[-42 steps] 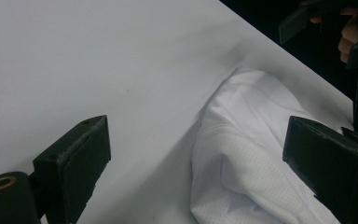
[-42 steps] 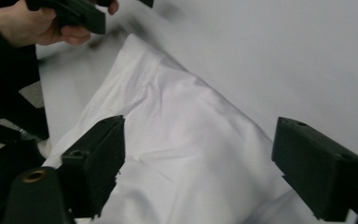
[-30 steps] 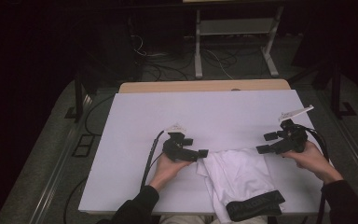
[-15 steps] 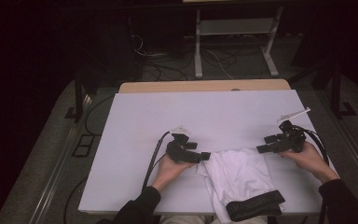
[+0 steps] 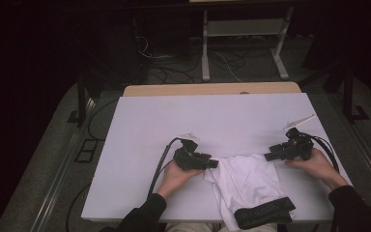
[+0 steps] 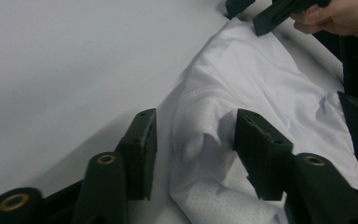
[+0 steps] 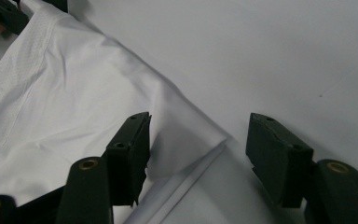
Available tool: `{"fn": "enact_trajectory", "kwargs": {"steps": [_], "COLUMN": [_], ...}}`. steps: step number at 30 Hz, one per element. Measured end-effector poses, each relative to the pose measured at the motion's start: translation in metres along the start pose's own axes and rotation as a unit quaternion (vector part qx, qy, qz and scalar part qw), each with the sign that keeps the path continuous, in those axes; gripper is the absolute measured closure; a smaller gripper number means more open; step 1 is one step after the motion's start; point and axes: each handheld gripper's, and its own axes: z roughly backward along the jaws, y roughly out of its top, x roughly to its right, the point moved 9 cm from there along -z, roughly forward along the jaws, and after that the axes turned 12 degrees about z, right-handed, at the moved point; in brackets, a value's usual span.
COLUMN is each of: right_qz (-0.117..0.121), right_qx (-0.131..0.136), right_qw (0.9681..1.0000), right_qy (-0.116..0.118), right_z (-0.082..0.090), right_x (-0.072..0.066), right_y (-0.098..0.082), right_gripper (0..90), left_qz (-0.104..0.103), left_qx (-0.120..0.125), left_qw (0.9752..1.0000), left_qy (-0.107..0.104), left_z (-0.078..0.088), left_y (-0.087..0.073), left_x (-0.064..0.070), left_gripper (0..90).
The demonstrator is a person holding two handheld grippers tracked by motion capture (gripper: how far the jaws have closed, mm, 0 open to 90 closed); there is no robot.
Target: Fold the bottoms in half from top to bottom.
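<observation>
We've got white shorts [image 5: 249,179] lying on the white table [image 5: 174,125], at its near edge towards the right, black waistband [image 5: 264,212] hanging closest to us. The long axis runs from that waistband away across the table, leg hems pointing at the far side.

Our left gripper [image 5: 211,163] sits at the shorts' far-left corner, jaws spread wide around a bunched fold of mesh hem [image 6: 205,135], not closed on it. Our right gripper [image 5: 270,156] mirrors it at the far-right corner [image 7: 200,140], jaws just as wide, the pointed corner lying between them, ungripped.

One tool per hem corner: we read that as a setup to pinch both and pull the cloth flat or fold it.
</observation>
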Motion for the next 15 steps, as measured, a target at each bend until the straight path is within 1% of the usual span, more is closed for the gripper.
{"fn": "enact_trajectory", "kwargs": {"steps": [3,6,9,12,13,15], "right_qz": [0.020,0.028,0.025,0.014,0.011,0.002], "right_qx": [-0.002,-0.004,-0.007,-0.006,-0.005,-0.001], "right_qw": [0.9998,0.9996,0.9996,0.9996,0.9996,0.9996], "right_qy": [0.001,0.005,0.007,0.023,0.027,0.030], "right_z": [-0.0026,-0.0045,-0.0053,-0.0069,-0.0074,-0.0079], "right_x": [-0.0036,-0.0067,-0.0067,-0.0077,-0.0078,-0.0064], "right_y": [0.0000,0.0003,-0.0005,-0.0017,-0.0019,-0.0021], "right_gripper": [48.1,57.1,67.8,76.8,79.4,81.8], "left_qz": [-0.008,-0.009,-0.010,-0.012,-0.014,-0.018], "left_qx": [-0.010,-0.021,-0.027,-0.031,-0.032,-0.033], "left_qw": [0.9999,0.9997,0.9995,0.9994,0.9993,0.9992], "left_qy": [-0.002,-0.009,-0.010,-0.010,-0.011,-0.009], "left_z": [-0.0007,-0.0015,-0.0024,-0.0022,-0.0021,-0.0018], "left_y": [-0.0016,-0.0027,-0.0040,-0.0043,-0.0043,-0.0042], "left_x": [0.0023,0.0033,0.0032,0.0034,0.0035,0.0034], "left_gripper": [60.8,68.0,74.0,78.6,79.6,81.5]}}
